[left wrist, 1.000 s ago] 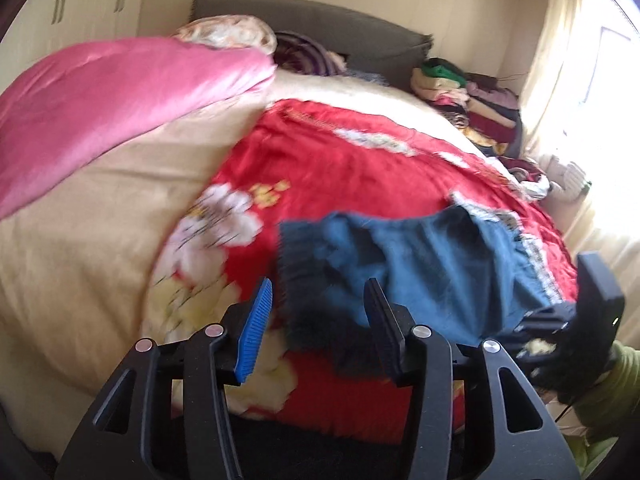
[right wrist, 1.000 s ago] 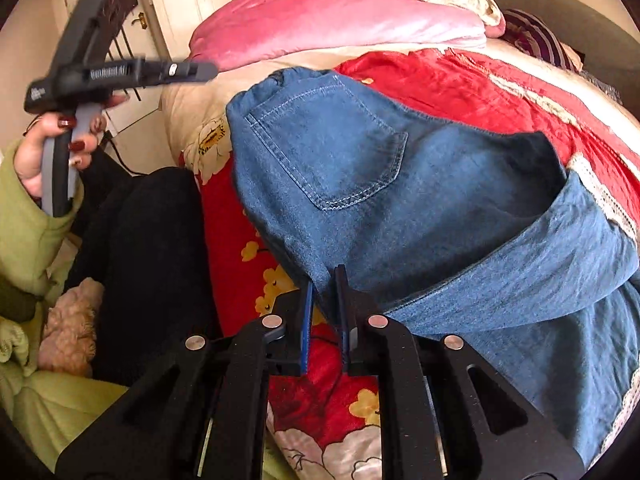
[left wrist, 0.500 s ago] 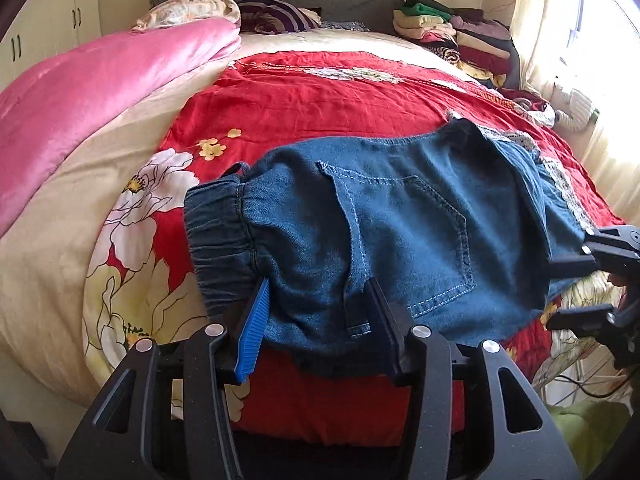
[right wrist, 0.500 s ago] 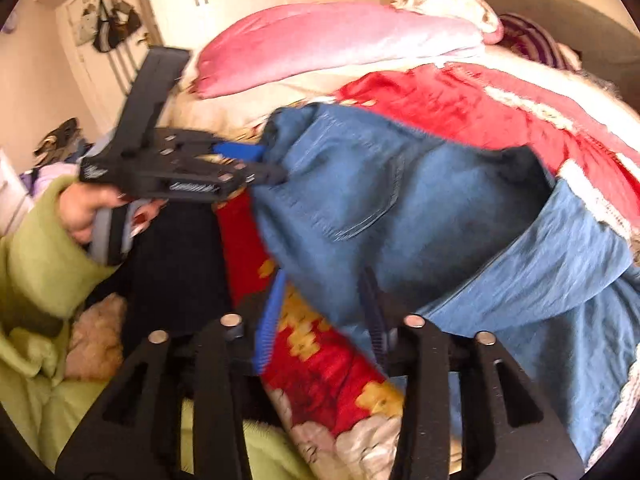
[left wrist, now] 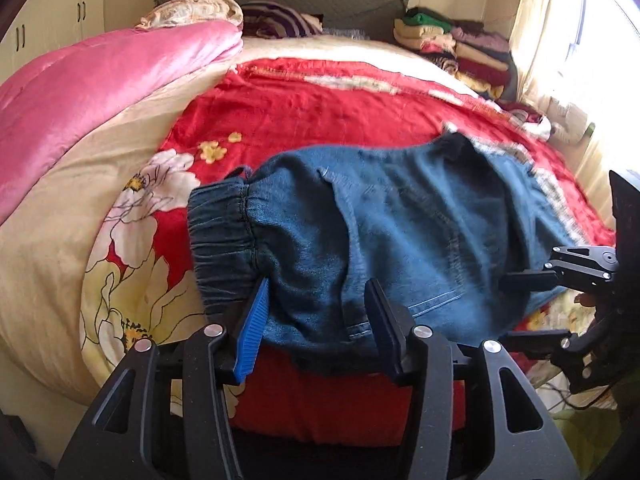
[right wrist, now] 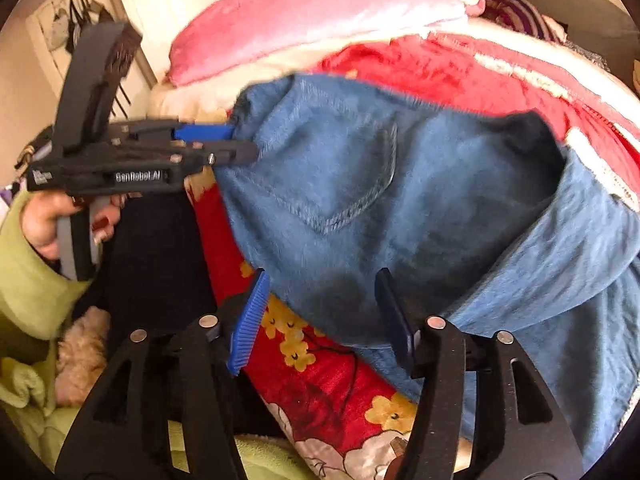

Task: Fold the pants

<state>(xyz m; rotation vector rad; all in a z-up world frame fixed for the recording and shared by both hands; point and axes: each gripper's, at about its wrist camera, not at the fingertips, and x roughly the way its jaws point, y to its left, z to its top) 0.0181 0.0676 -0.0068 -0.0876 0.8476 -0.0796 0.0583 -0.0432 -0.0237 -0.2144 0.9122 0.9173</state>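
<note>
My left gripper [left wrist: 316, 320] is spread wide at the near edge of the folded blue jeans [left wrist: 384, 240], which lie on the red floral bedspread [left wrist: 304, 112] near the bed's front edge. My right gripper [right wrist: 320, 316] is released too, fingers straddling the denim's near hem.

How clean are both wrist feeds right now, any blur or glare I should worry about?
Left wrist view: window at right blows out, the jeans smear toward their right edge, the elastic waistband stays sharp. Right wrist view: heavier motion blur across the jeans and red blanket; fisheye bending in both.
</note>
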